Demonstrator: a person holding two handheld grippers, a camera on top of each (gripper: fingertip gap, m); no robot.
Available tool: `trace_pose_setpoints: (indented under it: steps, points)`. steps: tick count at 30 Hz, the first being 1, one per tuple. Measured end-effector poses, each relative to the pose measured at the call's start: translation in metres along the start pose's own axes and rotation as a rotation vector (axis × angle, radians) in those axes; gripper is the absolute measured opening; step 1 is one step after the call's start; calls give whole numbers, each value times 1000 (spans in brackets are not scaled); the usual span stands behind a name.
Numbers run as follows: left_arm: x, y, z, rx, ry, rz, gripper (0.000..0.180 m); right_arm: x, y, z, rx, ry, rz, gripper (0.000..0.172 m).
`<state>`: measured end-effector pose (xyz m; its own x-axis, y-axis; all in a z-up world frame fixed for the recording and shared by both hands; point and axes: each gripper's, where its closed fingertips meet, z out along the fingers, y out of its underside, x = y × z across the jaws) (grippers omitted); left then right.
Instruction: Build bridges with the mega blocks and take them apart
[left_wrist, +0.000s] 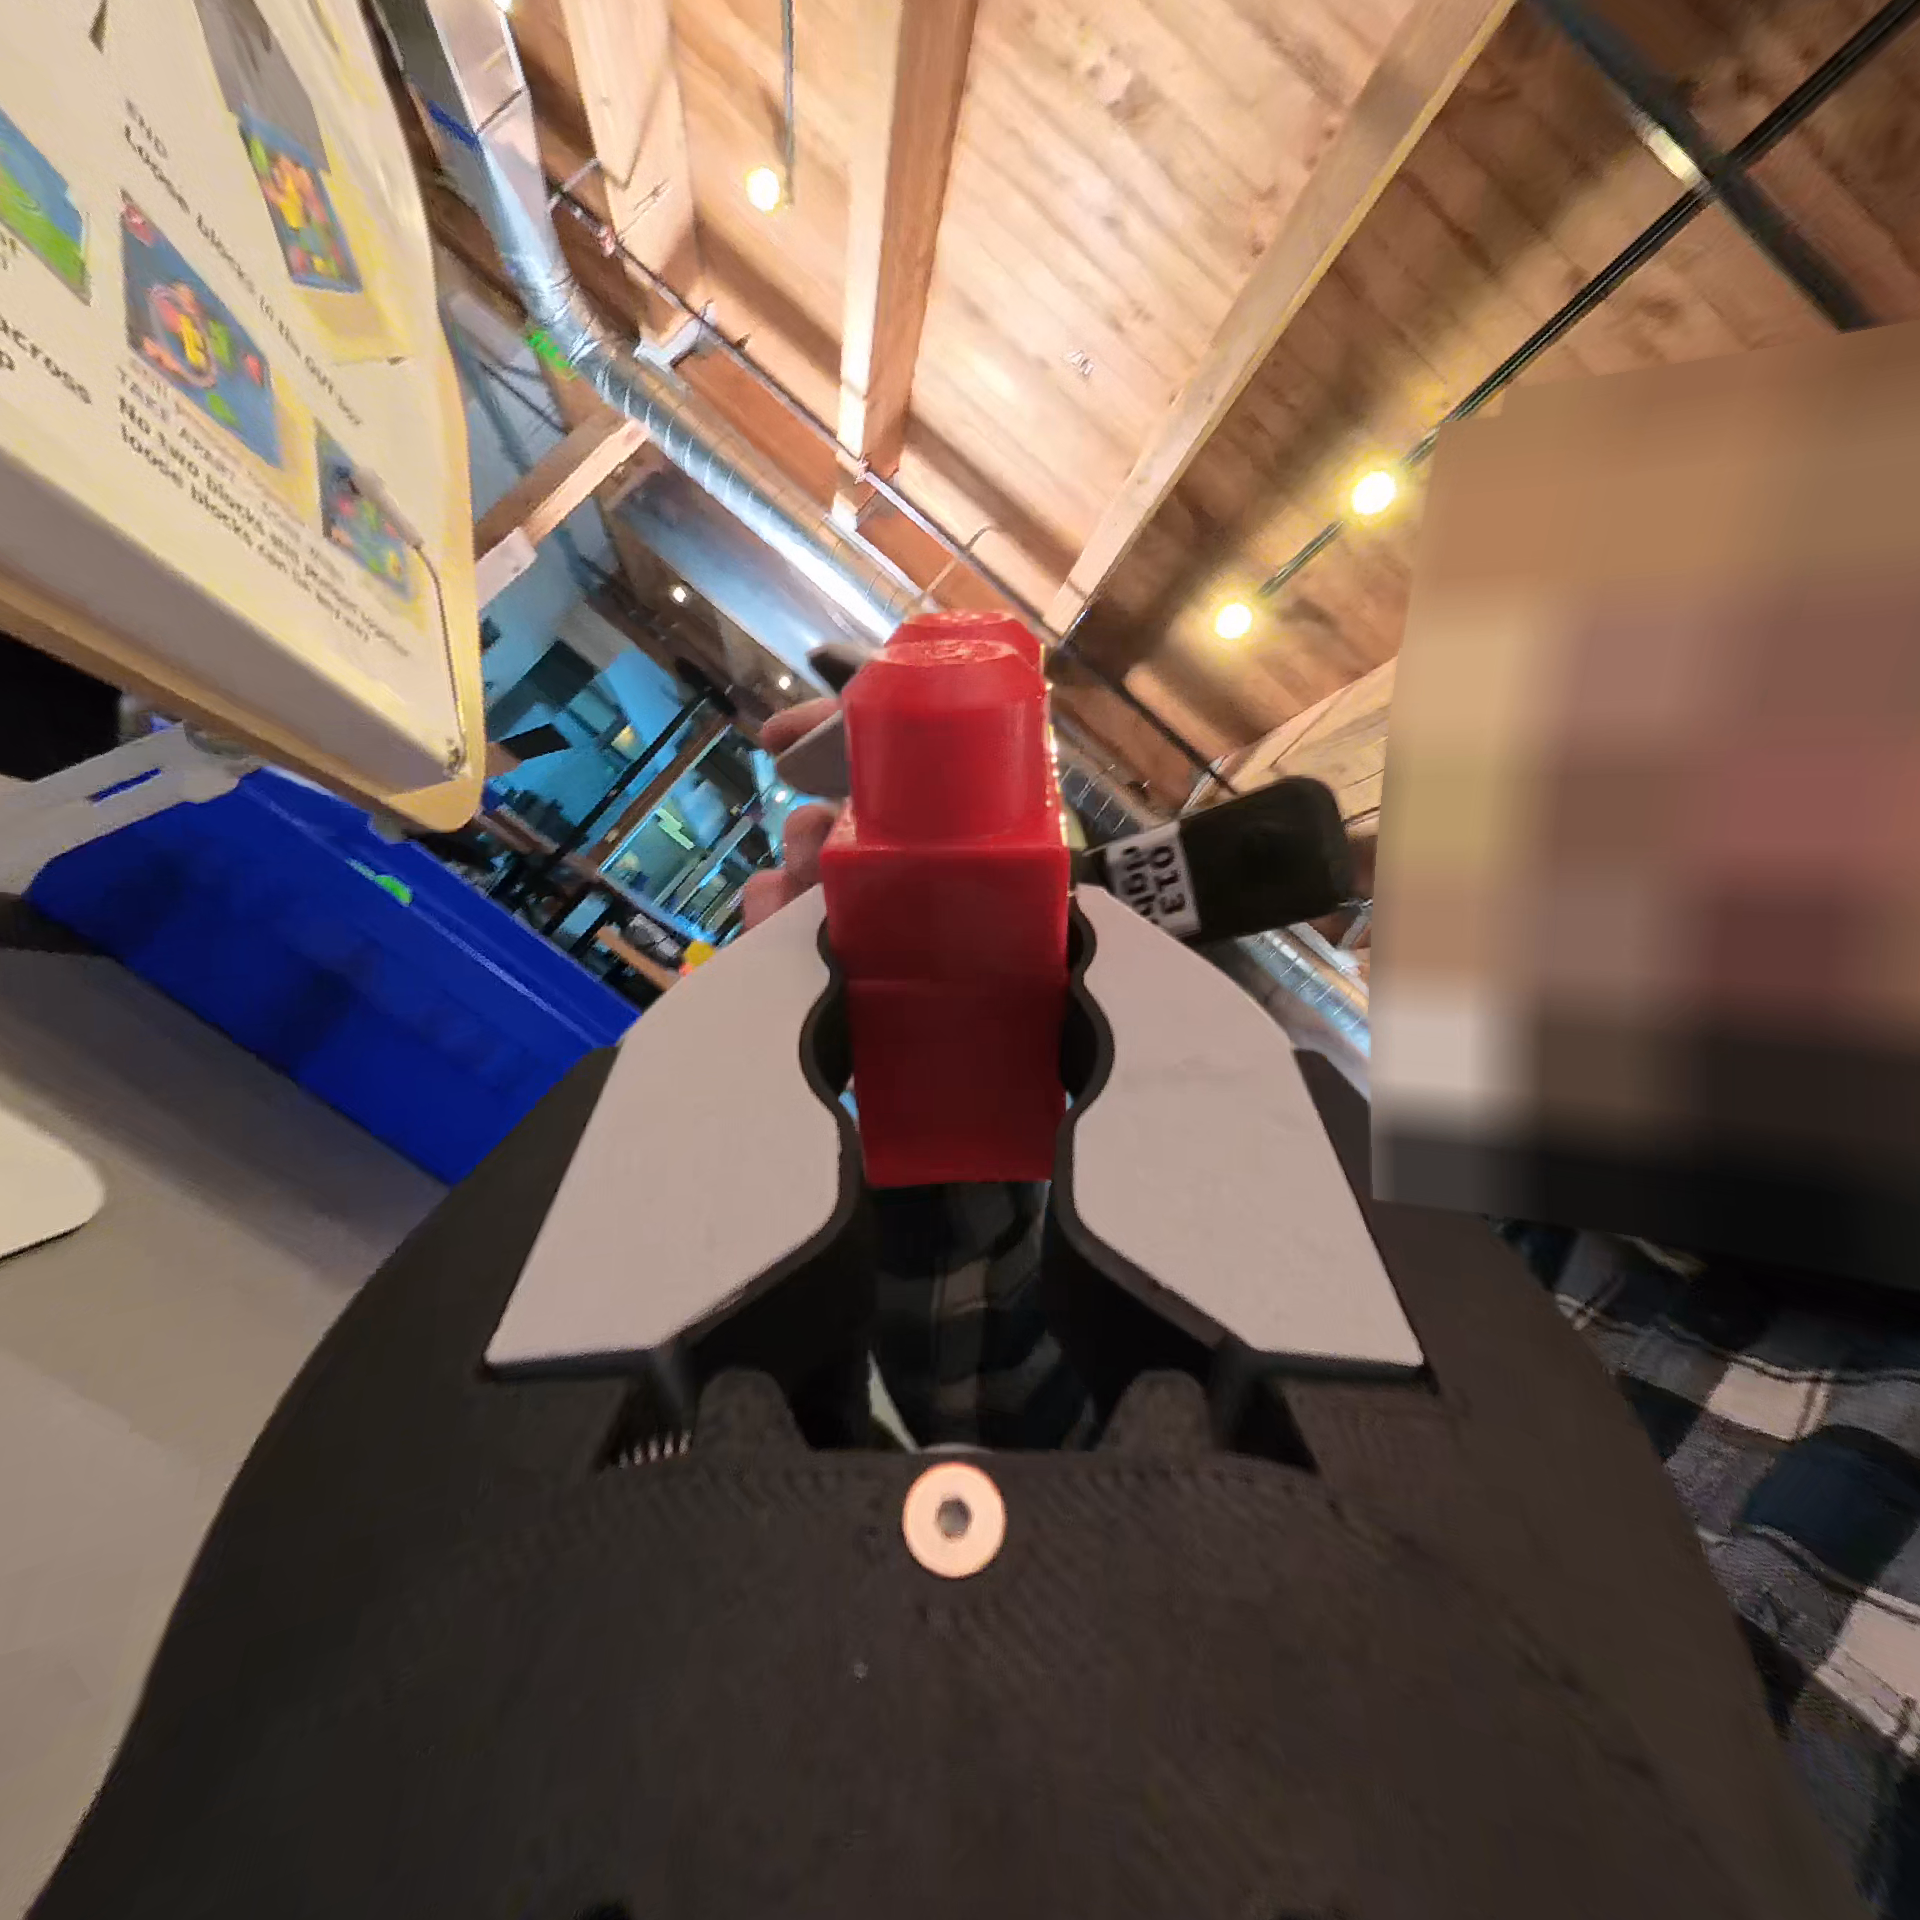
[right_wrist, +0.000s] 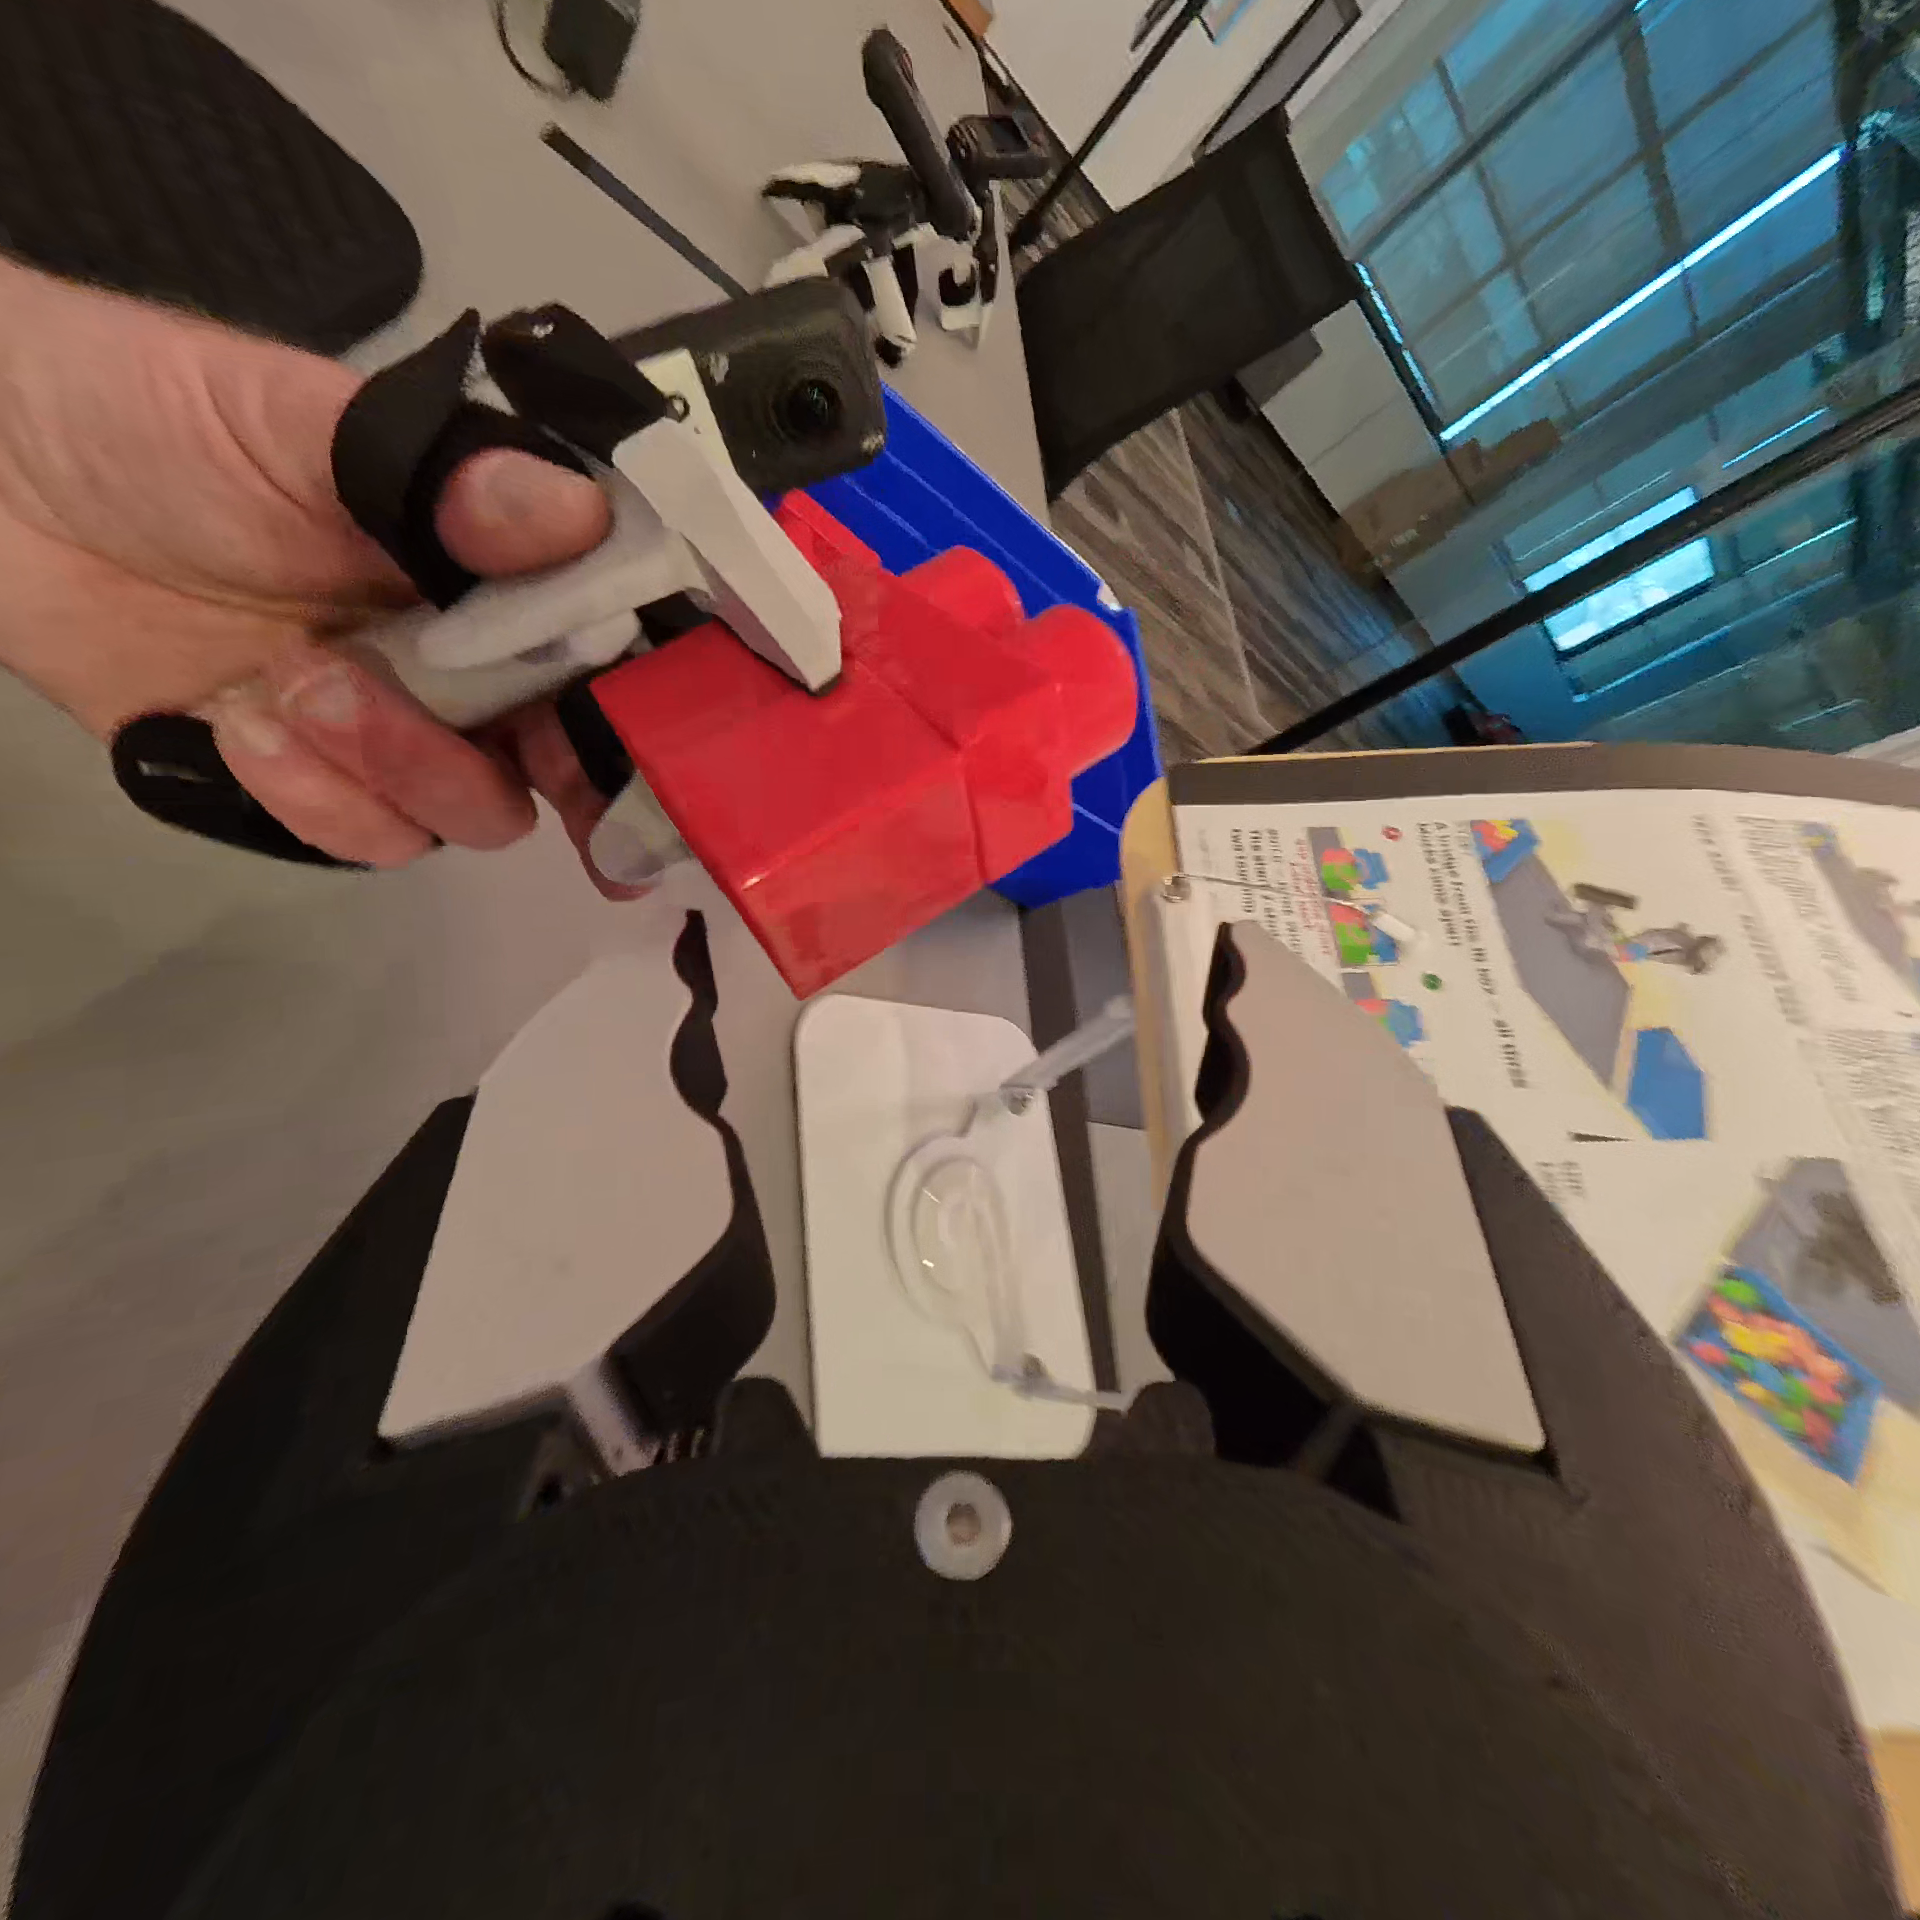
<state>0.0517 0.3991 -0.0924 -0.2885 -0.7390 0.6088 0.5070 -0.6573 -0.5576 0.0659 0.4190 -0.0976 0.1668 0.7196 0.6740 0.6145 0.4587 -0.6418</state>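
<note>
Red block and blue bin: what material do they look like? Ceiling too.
Red block, clamped in the left tongs: moulded plastic, smooth and semi-glossy, going by its crisp edges and soft highlights. Blue bin: also looks like hard plastic, with a uniform colour and a slight sheen. Ceiling: bare wood planks and beams with visible grain, apparently unpainted.

The red mega block (left_wrist: 956, 997) stands at the centre of the left wrist view, its two round studs pointing to the upper part of the frame, one behind the other. A seam crosses its body halfway, so it appears to be two red pieces stacked. Its lower half sits clamped between the left gripper (left_wrist: 951, 1023), whose pads press on both flanks. In the right wrist view the same red block (right_wrist: 831, 790) hangs left of centre, tilted, studs toward the right, above the grey table.
</note>
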Motion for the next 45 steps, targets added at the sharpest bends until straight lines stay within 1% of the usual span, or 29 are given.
trace_pose_setpoints:
  steps: [3,7,11,12,14,17,19,20,22,28,30,31,33,35,37,40,41,43,45]
  points:
    - [-9,4,0,-82,-108,55,36,-2,-5,-5,-66,13,-137,98]
    - [-11,13,3,-226,-207,165,36,-16,-3,4,-176,-51,-250,106]
    - [-13,25,5,-379,-307,272,36,-20,4,15,-226,-57,-320,106]
    - [-15,25,4,-387,-334,285,36,-22,5,17,-228,-52,-344,101]
    - [-17,26,2,-399,-355,273,36,-26,8,22,-244,-44,-360,105]
    - [-21,28,3,-366,-359,209,36,-23,15,26,-279,-6,-368,104]
    - [-24,28,4,-335,-366,168,36,-21,23,30,-328,27,-380,112]
    - [-27,29,4,-335,-379,165,36,-20,26,32,-346,44,-391,112]
    - [-28,32,5,-346,-380,149,36,-22,28,35,-343,48,-387,119]
    - [-31,32,4,-377,-437,206,36,-19,31,36,-354,88,-405,113]
    - [-32,32,3,-385,-455,218,36,-19,33,37,-369,83,-383,111]
    - [-33,32,3,-384,-463,223,36,-19,34,36,-383,87,-383,110]
    - [-36,31,2,-366,-483,218,36,-19,36,37,-412,103,-396,102]
    - [-36,30,1,-353,-487,217,36,-19,36,38,-420,116,-399,101]
    - [-37,32,0,-357,-505,224,36,-21,37,38,-411,100,-395,101]
    - [-36,30,-1,-355,-499,222,36,-22,32,40,-358,84,-356,100]
    - [-37,30,-1,-360,-501,218,36,-23,31,39,-348,62,-341,103]
    - [-38,28,-2,-376,-516,250,36,-24,35,36,-370,19,-342,115]
    - [-38,29,-3,-427,-552,316,36,-28,36,33,-359,-37,-326,117]
